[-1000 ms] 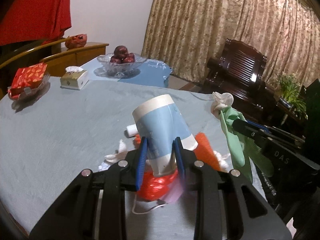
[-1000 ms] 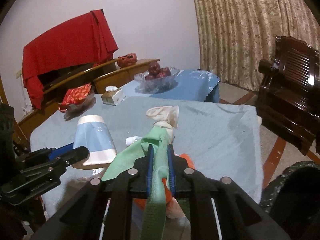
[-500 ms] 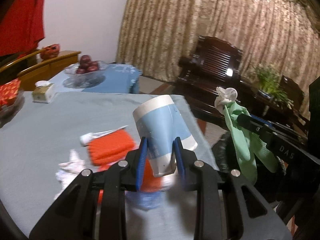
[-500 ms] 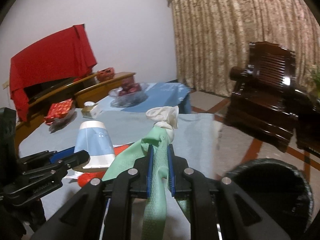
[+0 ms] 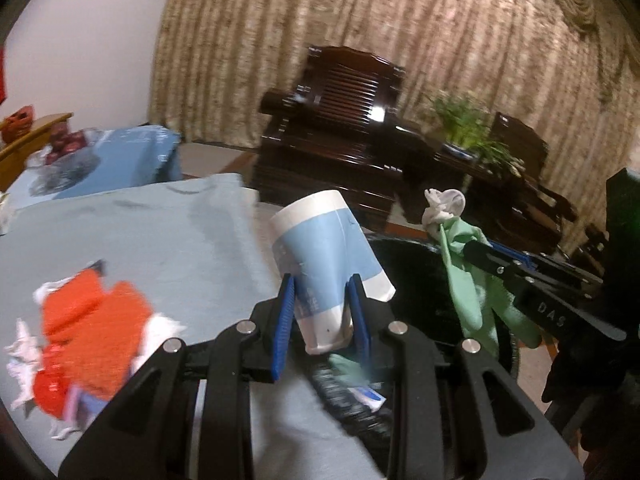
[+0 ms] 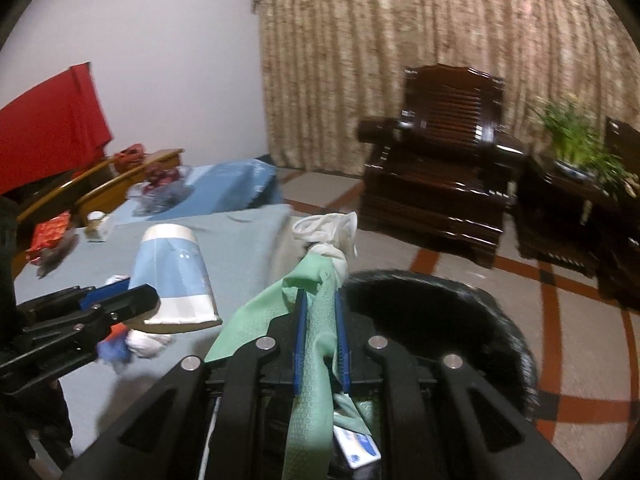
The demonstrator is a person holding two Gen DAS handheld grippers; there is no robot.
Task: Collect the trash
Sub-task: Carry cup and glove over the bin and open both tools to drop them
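One paper cup (image 5: 328, 256), clamped in left tool (image 5: 322, 312). One green glove (image 6: 316, 344), pinched in right tool (image 6: 320, 340). One black bin (image 6: 440, 320), lower right.

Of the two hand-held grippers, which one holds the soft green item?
The right hand-held gripper: it pinches the green rubber glove, while the left hand-held gripper holds a stiff blue-and-white paper cup.

A table (image 5: 168, 240) covered by a grey-blue cloth is seen, with an orange-red net (image 5: 86, 332) and crumpled white tissues (image 5: 24, 356) lying on it near the close edge. Farther back, a tissue box (image 6: 96, 227) and a red packet (image 6: 50, 232) are set on the same cloth. A lower table (image 6: 236, 184) draped in blue carries a glass fruit bowl (image 6: 160, 190). The tiled floor (image 6: 580, 384) is marked with red bands, and a black bin (image 6: 508, 340) stands on it.
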